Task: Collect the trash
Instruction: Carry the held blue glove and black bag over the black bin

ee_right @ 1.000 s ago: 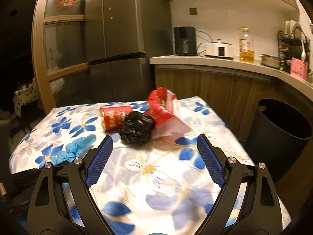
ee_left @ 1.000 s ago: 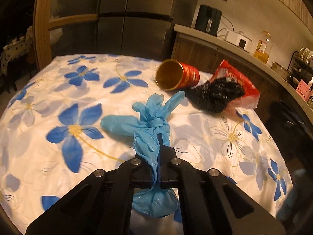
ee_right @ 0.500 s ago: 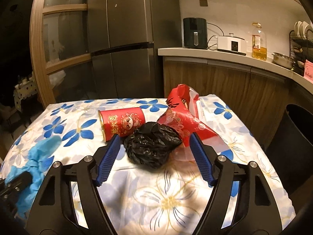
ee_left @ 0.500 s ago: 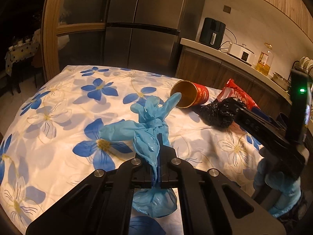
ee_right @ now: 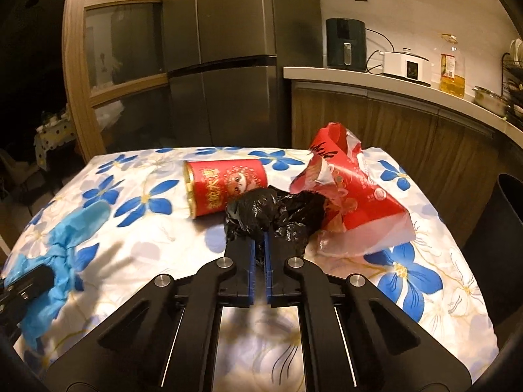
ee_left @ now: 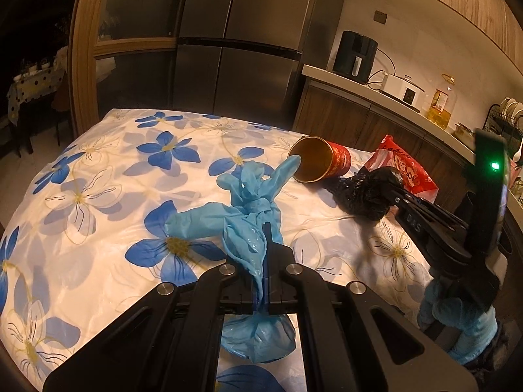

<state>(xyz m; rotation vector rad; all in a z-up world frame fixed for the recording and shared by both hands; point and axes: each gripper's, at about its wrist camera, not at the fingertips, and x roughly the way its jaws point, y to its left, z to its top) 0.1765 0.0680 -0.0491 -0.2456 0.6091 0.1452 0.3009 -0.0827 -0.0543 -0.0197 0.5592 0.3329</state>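
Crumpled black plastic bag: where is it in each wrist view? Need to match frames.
Left wrist: crumpled black plastic bag at right of centre, pinched by the right gripper.
Right wrist: centre, clamped at the fingertips.
Shared landmark: red cylindrical can lying just left of it.

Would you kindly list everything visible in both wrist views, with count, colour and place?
blue gloves: one knotted bundle, light blue, table's near left
black bag: one, black, crumpled, mid-table
red can: one, red with gold rim, on its side behind the black bag
red wrapper: one, red and clear, right of the black bag
tablecloth: one, white with blue flowers, over the table
bin: one, dark, right of the table
fridge: one, grey, behind the table
counter: one, pale top, holding appliances and an oil bottle
left gripper: shut on the blue gloves
right gripper: shut on the black bag
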